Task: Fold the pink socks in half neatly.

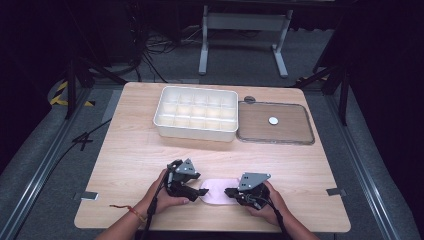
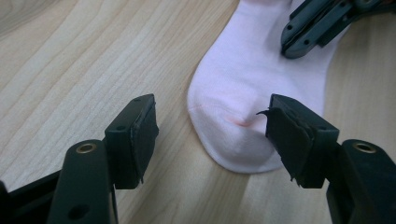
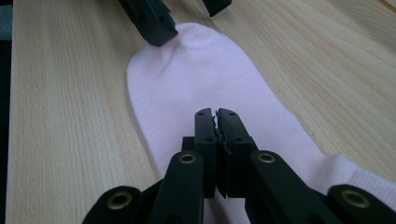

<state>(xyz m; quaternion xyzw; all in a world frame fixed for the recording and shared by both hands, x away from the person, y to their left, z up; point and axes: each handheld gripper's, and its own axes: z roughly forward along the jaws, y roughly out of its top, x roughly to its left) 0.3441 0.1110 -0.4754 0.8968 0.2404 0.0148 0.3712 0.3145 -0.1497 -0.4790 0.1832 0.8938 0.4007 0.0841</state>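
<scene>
A pale pink sock (image 1: 217, 191) lies flat near the table's front edge, between my two grippers. My left gripper (image 1: 199, 186) is at its toe end with the jaws apart. In the left gripper view the toe (image 2: 243, 93) lies between the open left gripper (image 2: 210, 135), close against one pad. My right gripper (image 1: 227, 191) comes in from the other side. Its jaws (image 3: 217, 114) stand closed together low over the middle of the sock (image 3: 210, 74). I cannot tell whether fabric is pinched between them. The sock's ribbed cuff lies under the right gripper's body.
A white box (image 1: 195, 129) with several compartments stands at the back middle of the wooden table. Beside it on the right lies a clear flat lid (image 1: 250, 137) with a small white disc (image 1: 273, 120) on it. The person's hands come in over the front edge.
</scene>
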